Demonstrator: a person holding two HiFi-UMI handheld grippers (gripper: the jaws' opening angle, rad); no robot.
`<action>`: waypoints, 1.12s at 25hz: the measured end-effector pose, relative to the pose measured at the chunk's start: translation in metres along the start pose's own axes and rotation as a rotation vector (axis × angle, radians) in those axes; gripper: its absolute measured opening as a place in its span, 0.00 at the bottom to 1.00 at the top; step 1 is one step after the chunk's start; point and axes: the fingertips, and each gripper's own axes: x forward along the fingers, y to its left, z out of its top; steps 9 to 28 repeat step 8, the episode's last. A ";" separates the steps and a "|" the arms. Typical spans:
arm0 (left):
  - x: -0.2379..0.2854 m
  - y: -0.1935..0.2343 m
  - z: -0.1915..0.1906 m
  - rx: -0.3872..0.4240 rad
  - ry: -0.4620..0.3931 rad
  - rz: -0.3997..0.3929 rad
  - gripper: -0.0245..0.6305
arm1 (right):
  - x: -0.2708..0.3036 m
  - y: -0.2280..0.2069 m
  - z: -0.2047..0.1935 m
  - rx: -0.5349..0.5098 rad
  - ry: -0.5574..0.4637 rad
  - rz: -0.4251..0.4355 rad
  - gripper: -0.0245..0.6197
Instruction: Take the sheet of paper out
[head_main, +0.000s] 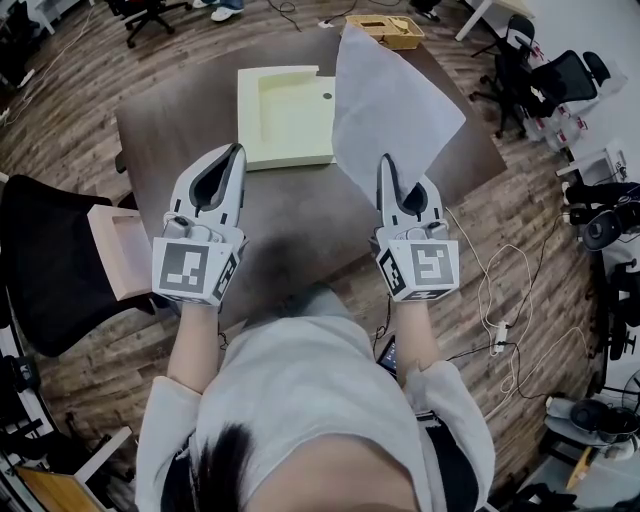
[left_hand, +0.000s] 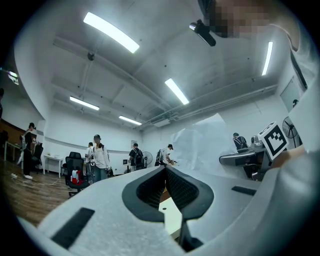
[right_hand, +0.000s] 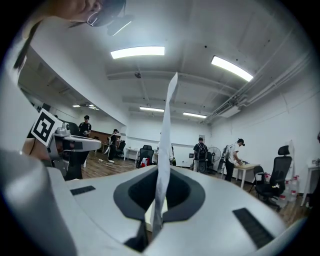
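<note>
**Progress.** The paper (head_main: 390, 100) is hanging in the air over the far right part of the tabletop (head_main: 170, 130). It is sitting wholly clear of the cream box (head_main: 290, 120), which is lying open with no other sheet showing in it. In my judgement the removal itself is all but finished. What is remaining, if anything, is carrying the sheet away and putting it down.

**Right claw** (head_main: 385, 160). Its jaws are pressing together on the paper's lower corner. In the right gripper view the sheet is standing edge-on between them and rising well above the tips. The arm is reaching forward from the body and the claw is pointing level across the tabletop.

**Left claw** (head_main: 236, 150). Its jaws are meeting at the tips with nothing between them, so it is idling empty. It is pointing level beside the right one, its tips near the box's near edge. It is touching neither box nor paper.
</note>
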 end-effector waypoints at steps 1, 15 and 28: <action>-0.001 0.001 0.001 0.000 0.000 0.001 0.05 | -0.001 0.001 0.001 -0.002 -0.002 -0.001 0.06; -0.010 0.002 0.004 -0.003 -0.006 0.003 0.05 | -0.008 0.008 0.007 -0.008 -0.014 -0.011 0.06; -0.010 0.002 0.004 -0.003 -0.006 0.003 0.05 | -0.008 0.008 0.007 -0.008 -0.014 -0.011 0.06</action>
